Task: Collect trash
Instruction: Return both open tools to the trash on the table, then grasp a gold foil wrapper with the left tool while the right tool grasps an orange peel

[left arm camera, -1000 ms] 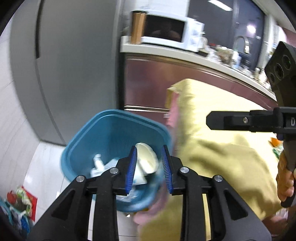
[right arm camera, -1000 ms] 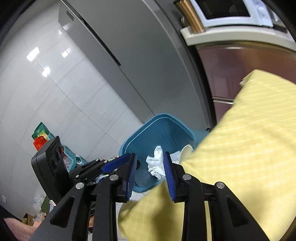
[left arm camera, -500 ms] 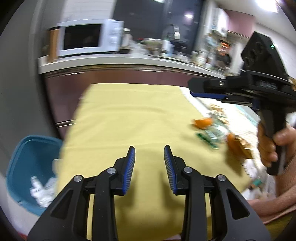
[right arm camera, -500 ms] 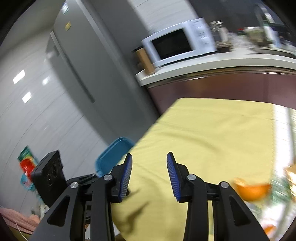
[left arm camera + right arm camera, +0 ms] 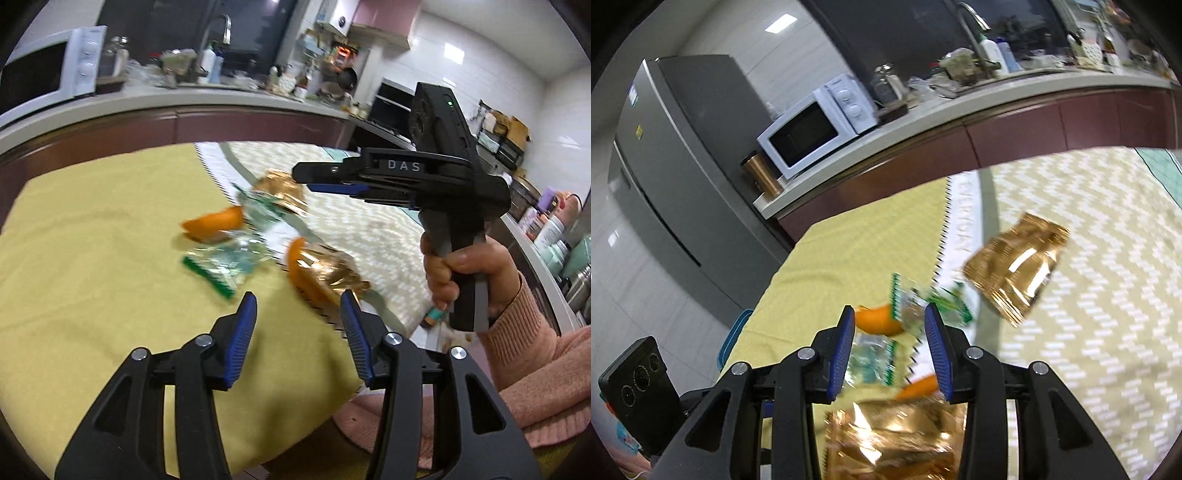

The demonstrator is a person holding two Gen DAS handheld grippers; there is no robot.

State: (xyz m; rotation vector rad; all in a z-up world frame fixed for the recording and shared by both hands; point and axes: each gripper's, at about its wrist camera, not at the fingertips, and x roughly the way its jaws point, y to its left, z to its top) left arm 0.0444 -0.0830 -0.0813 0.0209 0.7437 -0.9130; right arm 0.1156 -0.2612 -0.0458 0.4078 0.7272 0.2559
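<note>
Home kitchen. White microwave (image 5: 816, 127) on a long pale counter (image 5: 923, 122) over dark red cabinet fronts (image 5: 1015, 136). Tall grey fridge (image 5: 665, 177) at the counter's end. Curved tap (image 5: 218, 37) with bottles and clutter around the sink area. Black oven (image 5: 393, 107) further along, white wall tiles (image 5: 480, 62), shelves of containers. Cloth-covered tabletop (image 5: 92, 229) in the foreground.

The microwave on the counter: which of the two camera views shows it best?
The right wrist view shows the microwave best: the whole white body, dark door and two knobs sit clear on the counter. In the left wrist view the microwave is squeezed against the picture's left edge, partly cut off.
</note>
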